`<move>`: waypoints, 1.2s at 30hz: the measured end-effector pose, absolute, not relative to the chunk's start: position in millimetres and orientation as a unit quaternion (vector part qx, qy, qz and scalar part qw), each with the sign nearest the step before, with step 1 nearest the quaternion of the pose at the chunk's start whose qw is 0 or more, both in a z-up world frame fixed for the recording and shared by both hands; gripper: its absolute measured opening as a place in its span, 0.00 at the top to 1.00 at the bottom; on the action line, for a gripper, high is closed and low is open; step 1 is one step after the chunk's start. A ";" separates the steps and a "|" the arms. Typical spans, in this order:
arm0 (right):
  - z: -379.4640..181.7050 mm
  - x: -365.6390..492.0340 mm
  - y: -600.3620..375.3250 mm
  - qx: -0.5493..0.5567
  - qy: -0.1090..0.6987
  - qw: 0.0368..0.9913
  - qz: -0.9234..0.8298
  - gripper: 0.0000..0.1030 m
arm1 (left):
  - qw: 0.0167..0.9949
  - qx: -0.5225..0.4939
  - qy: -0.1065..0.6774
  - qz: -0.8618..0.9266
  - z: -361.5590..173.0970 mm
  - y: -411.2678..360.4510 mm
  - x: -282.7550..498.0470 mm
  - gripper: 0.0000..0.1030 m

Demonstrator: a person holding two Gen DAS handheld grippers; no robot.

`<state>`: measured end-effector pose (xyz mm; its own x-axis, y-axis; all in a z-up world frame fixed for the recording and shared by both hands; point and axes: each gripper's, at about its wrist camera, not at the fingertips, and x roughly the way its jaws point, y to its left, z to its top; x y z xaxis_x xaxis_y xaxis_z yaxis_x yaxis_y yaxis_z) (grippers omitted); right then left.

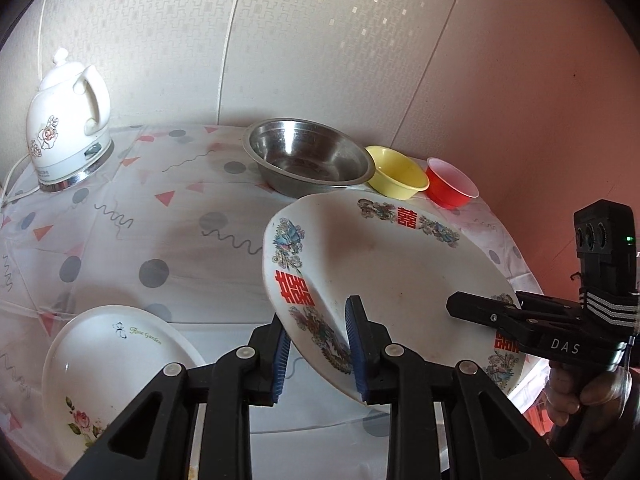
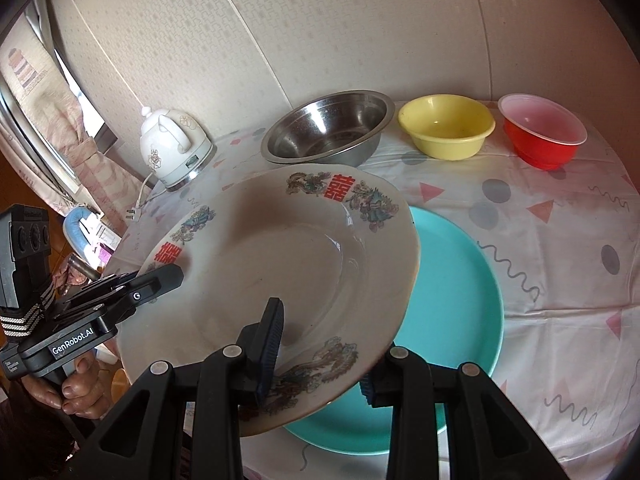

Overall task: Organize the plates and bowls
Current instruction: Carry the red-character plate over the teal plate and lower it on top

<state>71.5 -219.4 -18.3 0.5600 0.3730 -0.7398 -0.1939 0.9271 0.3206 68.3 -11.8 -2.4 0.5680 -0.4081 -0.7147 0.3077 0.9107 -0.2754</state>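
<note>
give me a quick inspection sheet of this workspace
surface: table under a patterned cover
job's things: dragon plate held tilted above teal plate; rose plate near the front edge; steel bowl, yellow bowl and red bowl in a row at the back
clutter: white kettle
grippers: left gripper and right gripper each shut on the dragon plate's rim, at opposite sides
cables: kettle cord hangs over the table edge, unplugged
surroundings: wallpapered wall; curtain

"DAS" on right gripper, "GenRobot.AI" on left gripper, "Rose Garden" on white plate
</note>
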 end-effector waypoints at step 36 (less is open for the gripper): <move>-54.1 65.1 -266.7 0.083 0.462 0.881 0.056 0.64 | 0.861 -0.011 0.456 -0.226 -38.7 -74.6 81.6 0.72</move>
